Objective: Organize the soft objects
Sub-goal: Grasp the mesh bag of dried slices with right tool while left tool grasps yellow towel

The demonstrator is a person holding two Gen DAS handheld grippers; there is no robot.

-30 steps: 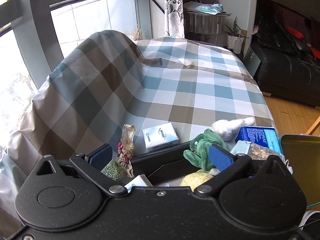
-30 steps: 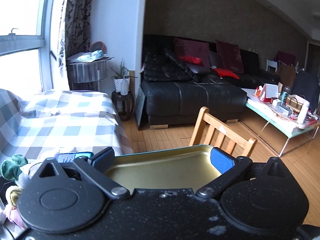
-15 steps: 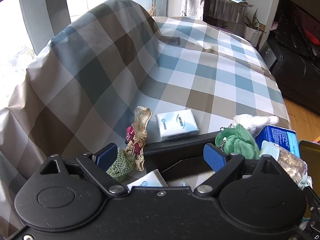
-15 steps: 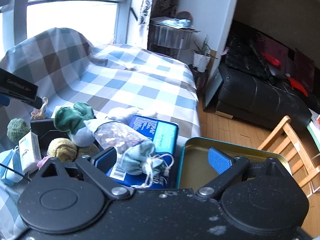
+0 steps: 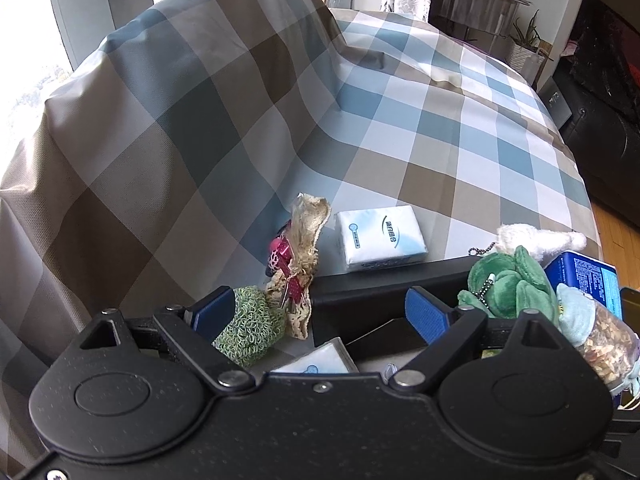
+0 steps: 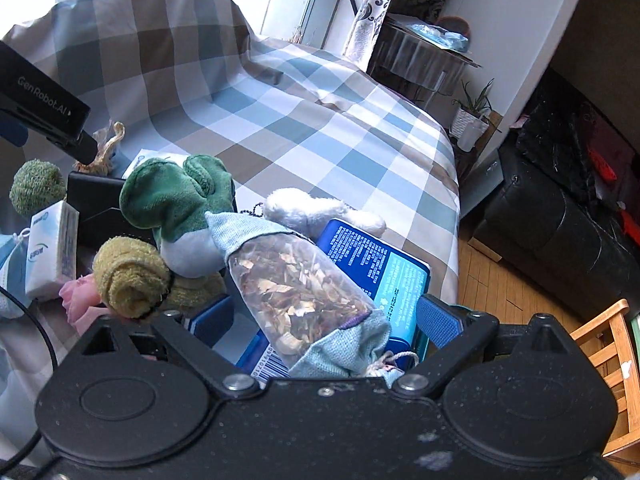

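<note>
My left gripper (image 5: 318, 314) hangs over the left end of the pile, its jaws closing with nothing pressed. A green knitted ball (image 5: 250, 330) lies beside its left pad. A burlap bundle (image 5: 300, 256), a tissue pack's corner (image 5: 316, 360) and the black box (image 5: 380, 292) show between the jaws. My right gripper (image 6: 324, 320) is also closing, its pads apart from the mesh sachet of dried petals (image 6: 296, 292) between them. The sachet lies on a blue box (image 6: 384, 272). Behind it lie a green plush (image 6: 176, 200), a white plush (image 6: 316, 210) and a rolled yellow towel (image 6: 128, 276).
Everything rests on a checked cloth (image 5: 440, 140) that rises over a hump at the back left. A second tissue pack (image 5: 380, 236) lies flat on it. Beyond the cloth's right edge are wooden floor (image 6: 500, 276), a black sofa (image 6: 560, 220) and a wooden chair (image 6: 608, 344).
The right gripper swung left and tipped down, from over the gold tin to over the sachet on the blue box. The left gripper sank closer to the pile. Both jaws narrowed slightly.
</note>
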